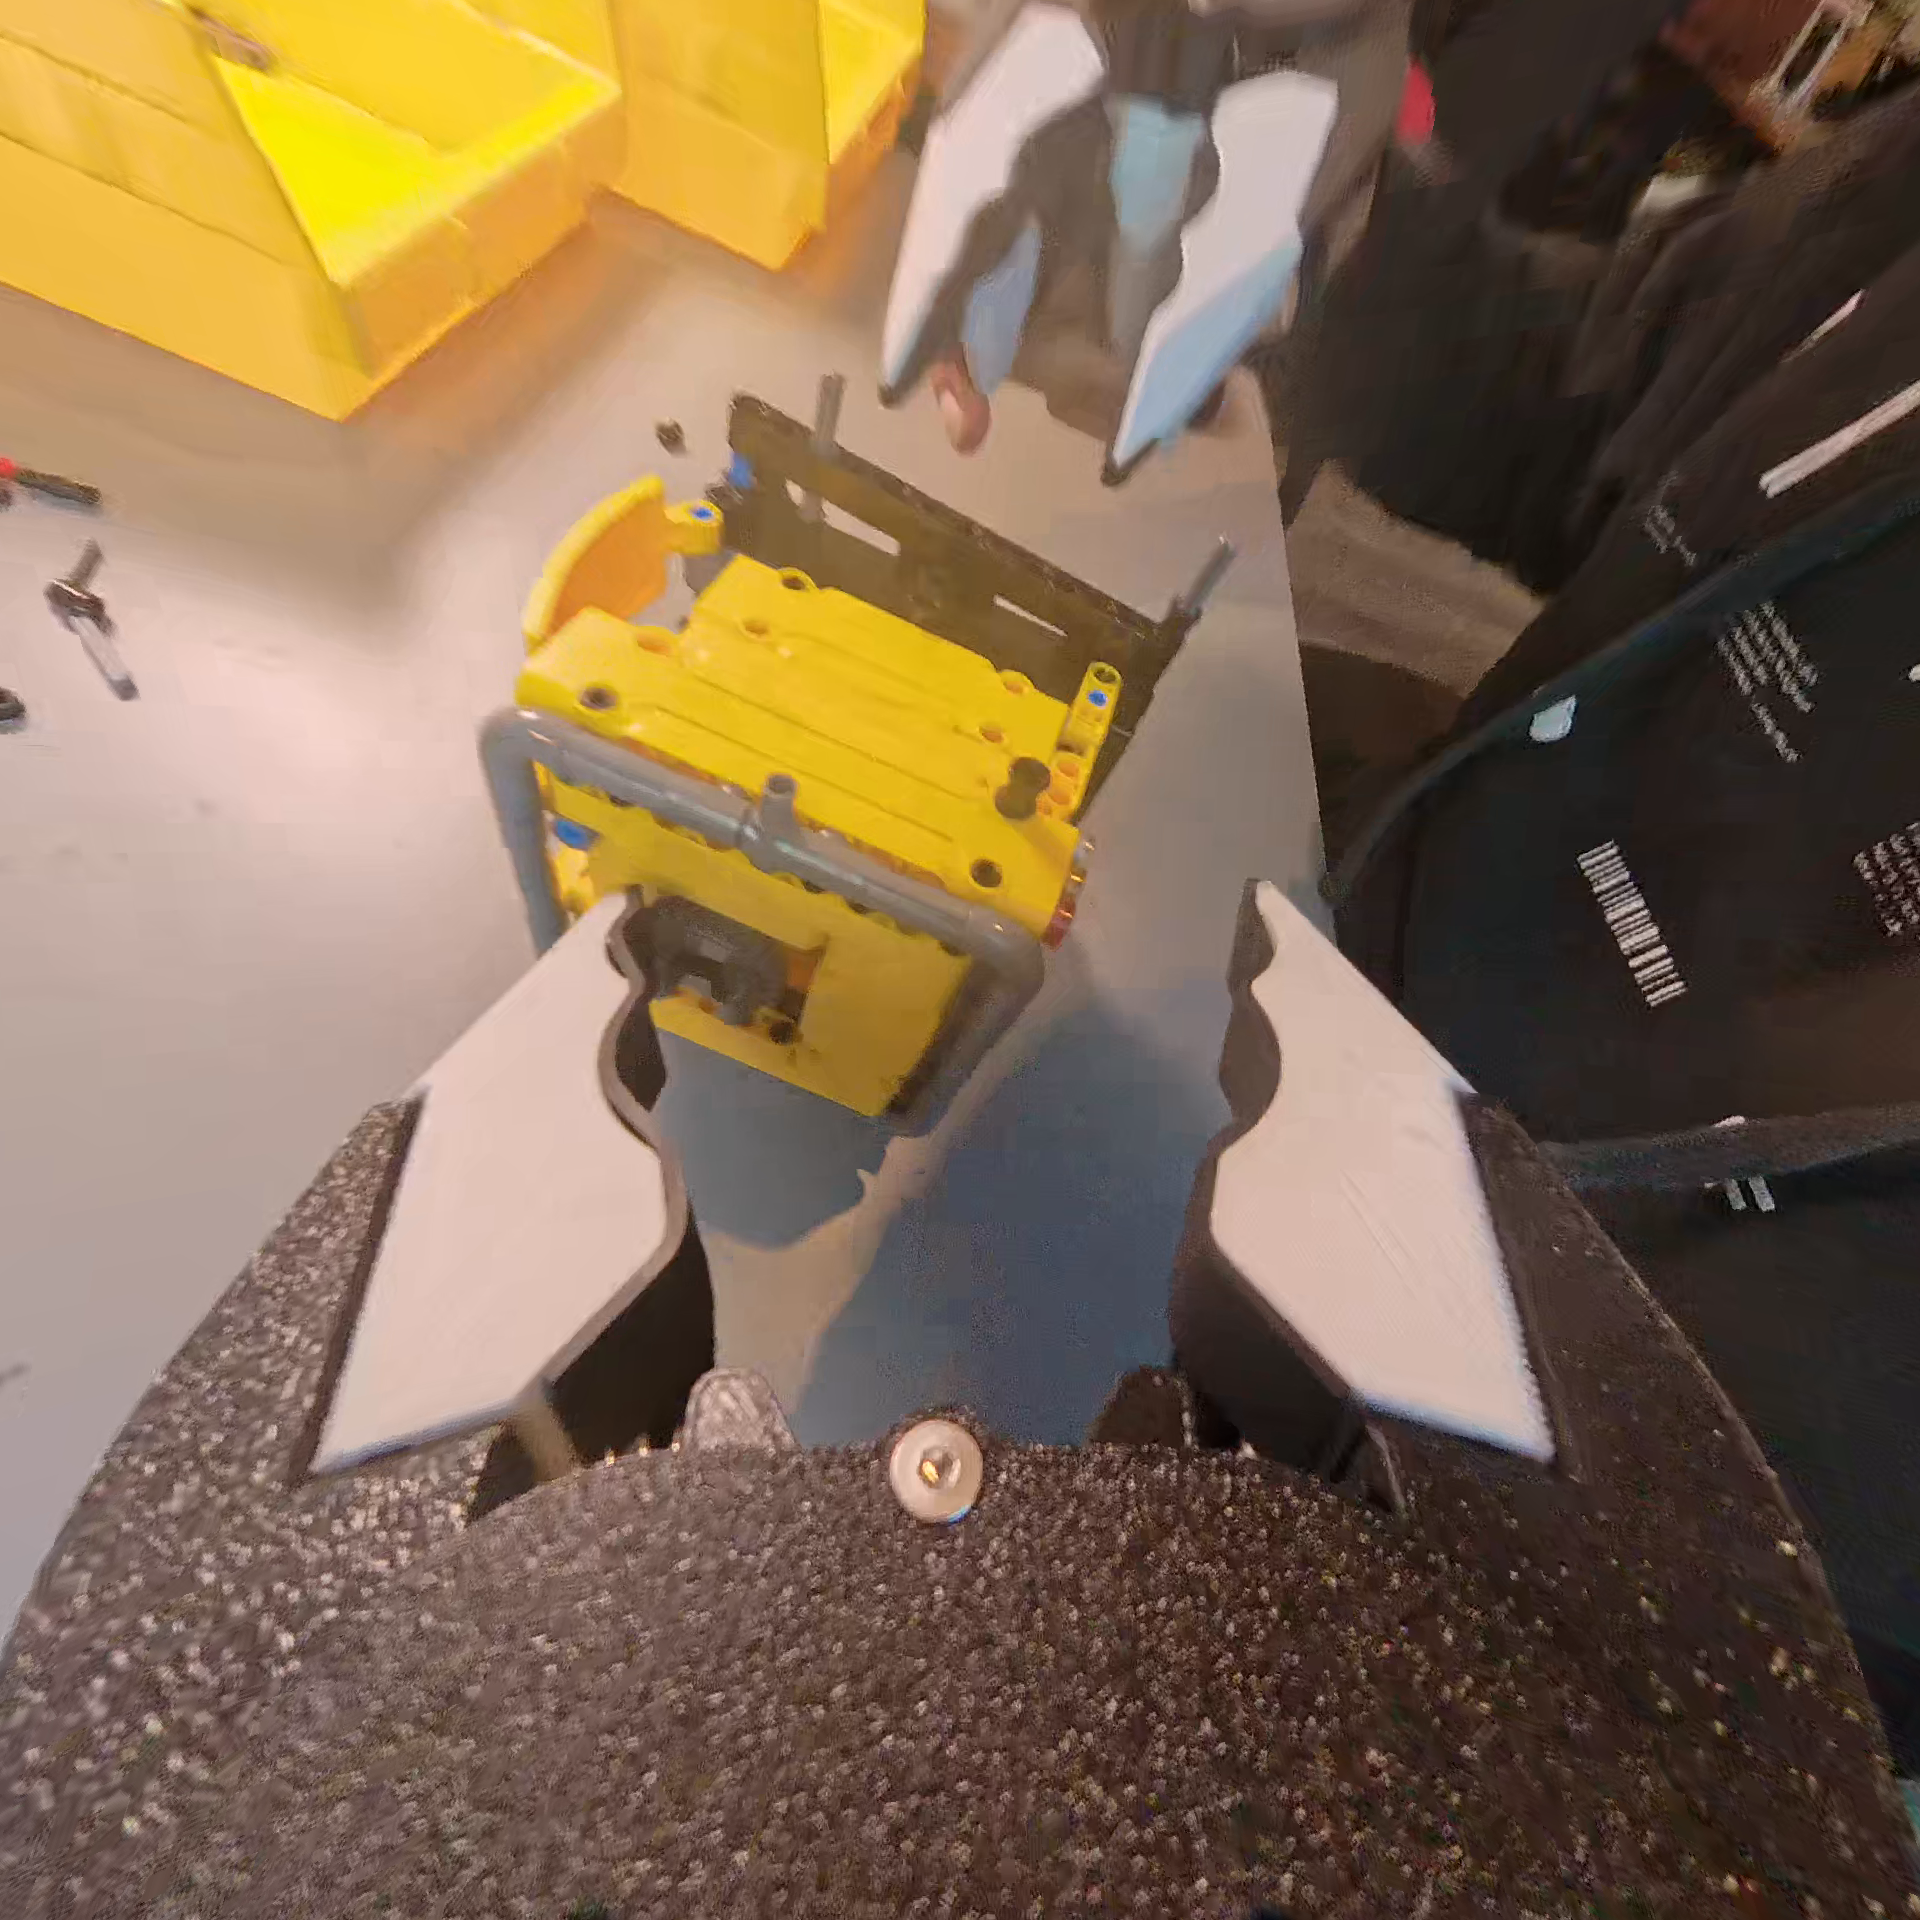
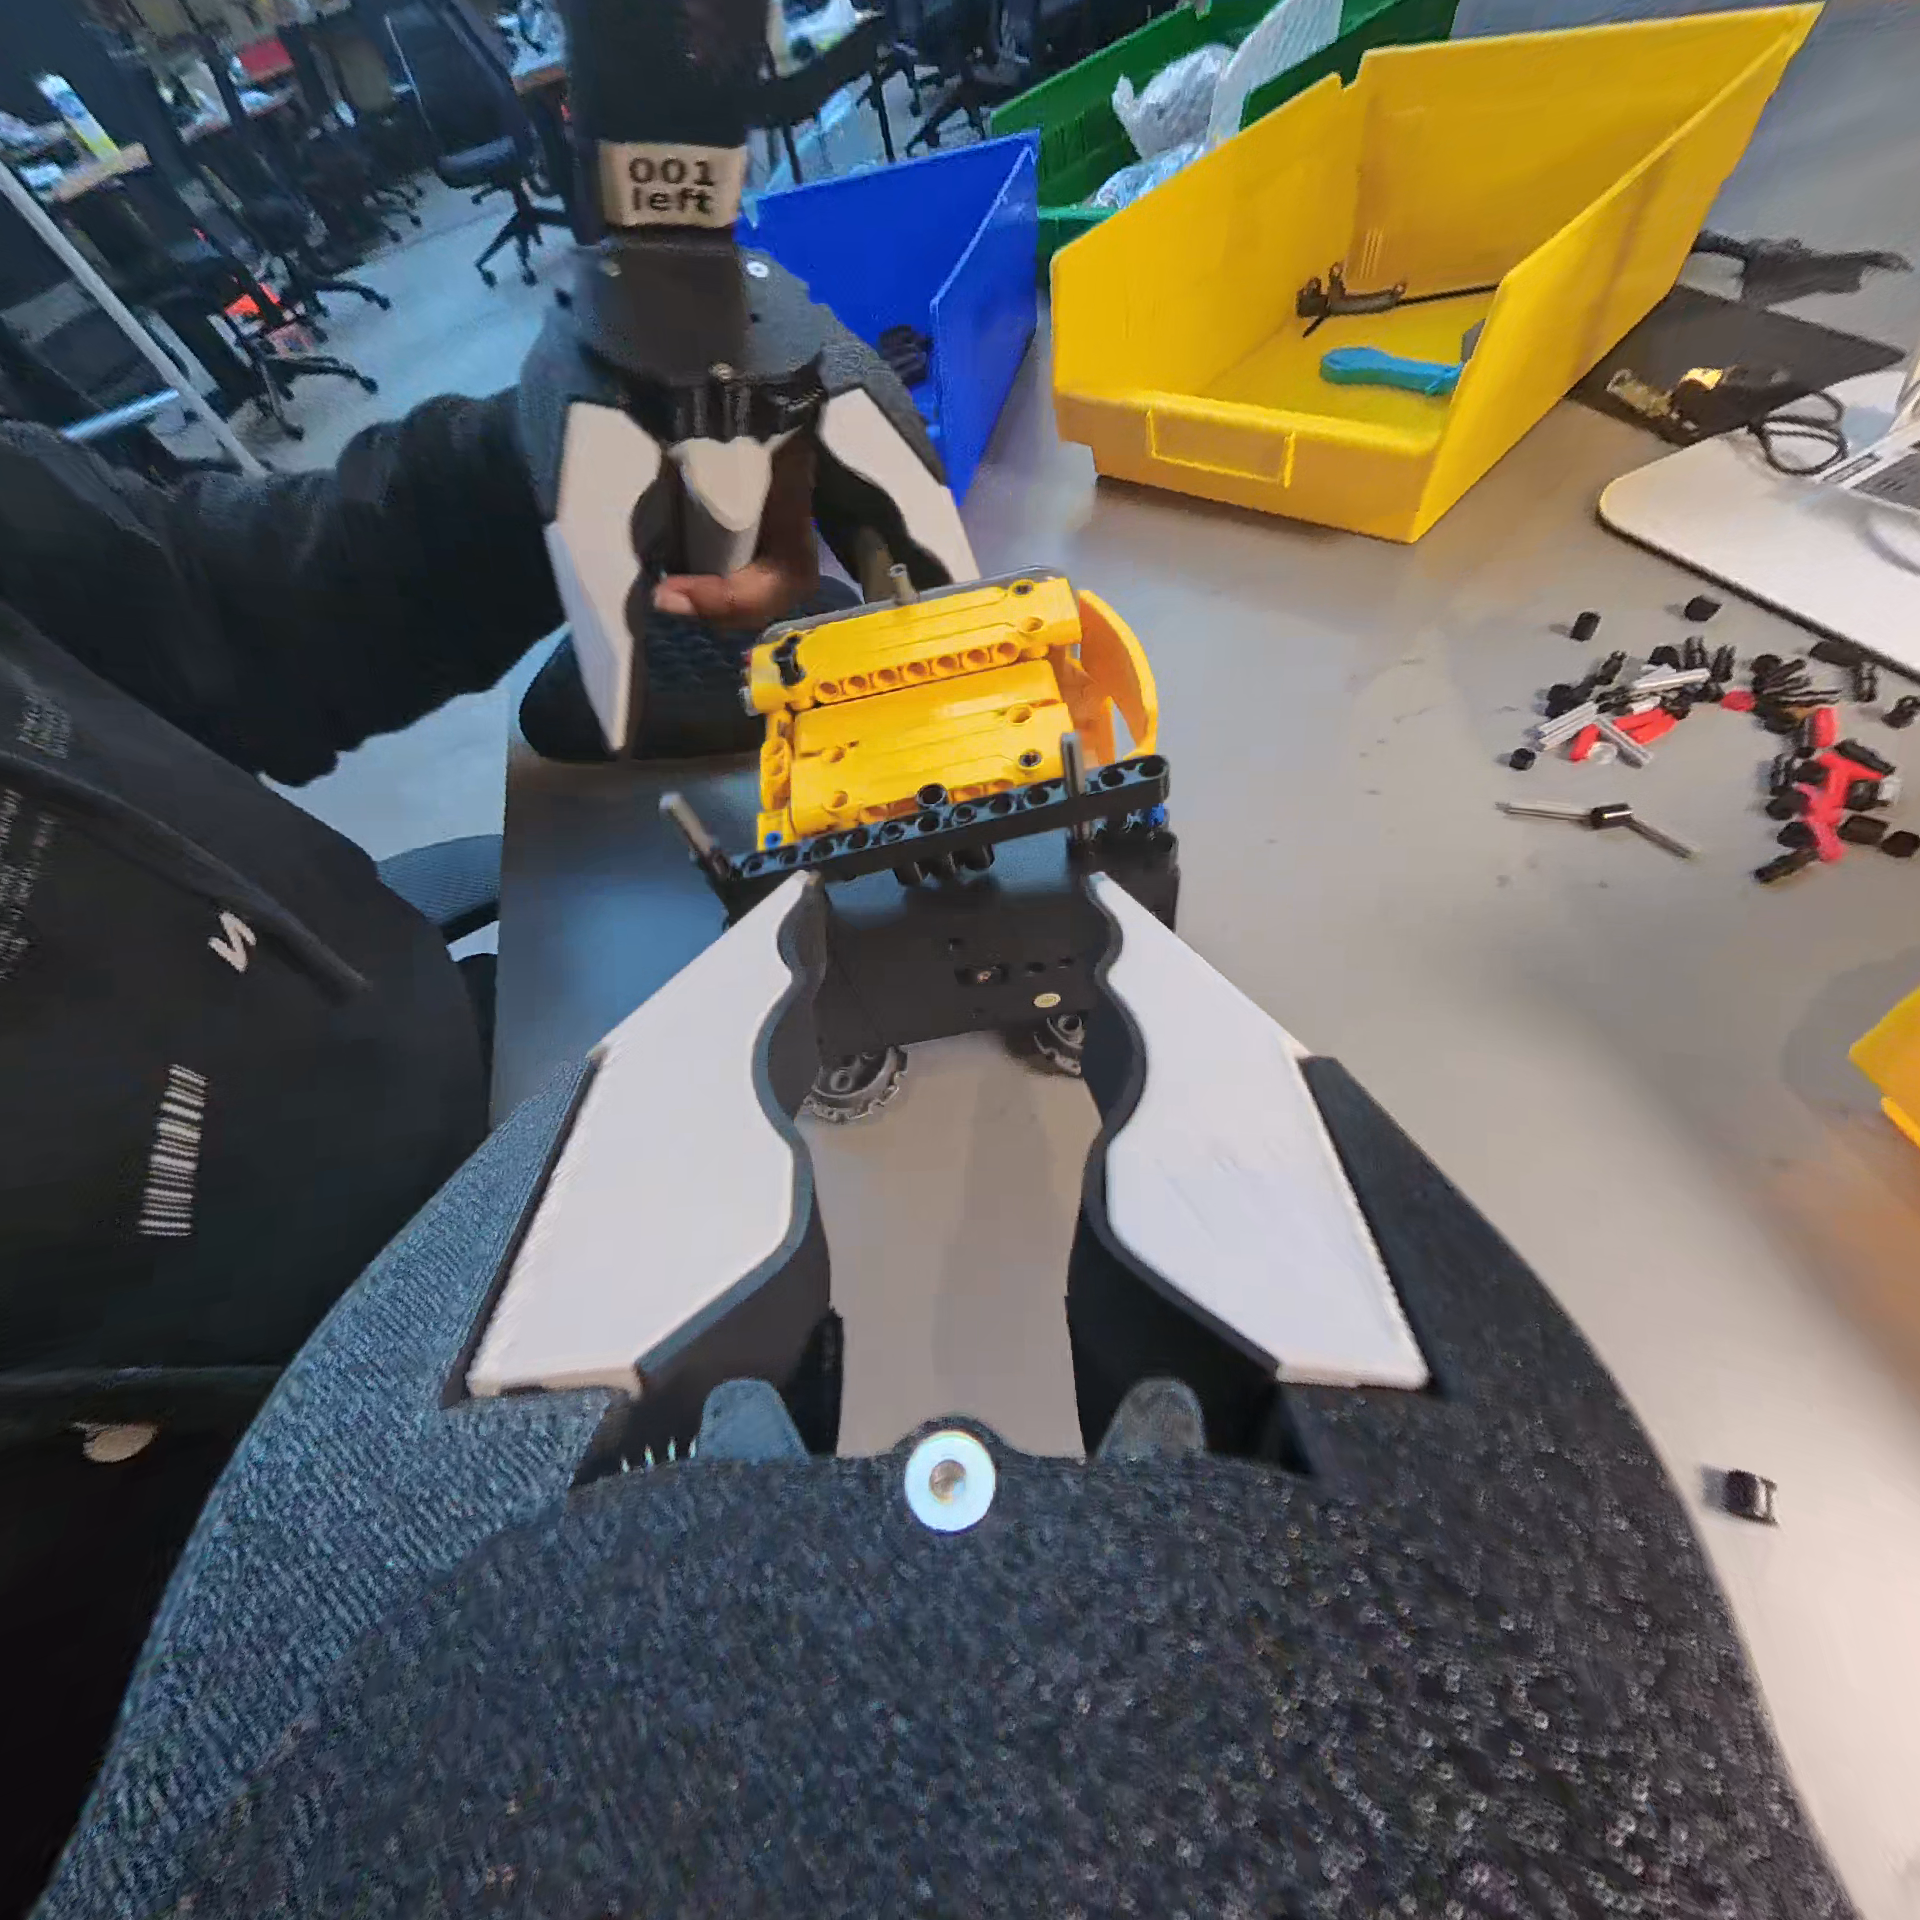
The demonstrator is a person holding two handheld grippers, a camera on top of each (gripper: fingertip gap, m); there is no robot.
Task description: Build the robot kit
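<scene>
A yellow brick-built model (image 1: pixel 821 727) with a grey bar, a black beam frame and a black wheeled base stands on the grey table (image 1: pixel 260 935). My left gripper (image 1: pixel 935 904) is wide open at the model's front. Its left fingertip (image 1: pixel 608 935) is beside the yellow face and its other finger is well off to the side. In the right wrist view the model (image 2: pixel 935 717) lies ahead. My right gripper (image 2: pixel 951 883) is open, its fingers flanking the black base (image 2: pixel 966 956); contact is unclear. The right gripper (image 1: pixel 1008 431) and the left gripper (image 2: pixel 790 655) also show opposite.
Yellow bins (image 1: pixel 312 208) stand at the back. In the right wrist view are a yellow bin (image 2: pixel 1403 364), a blue bin (image 2: pixel 914 281), a green bin (image 2: pixel 1091 104) and loose small pieces (image 2: pixel 1714 727). A person's dark sleeve (image 2: pixel 260 582) and the table edge (image 2: pixel 504 935) are at the left. My right fingertips sit around 11 cm from my left ones.
</scene>
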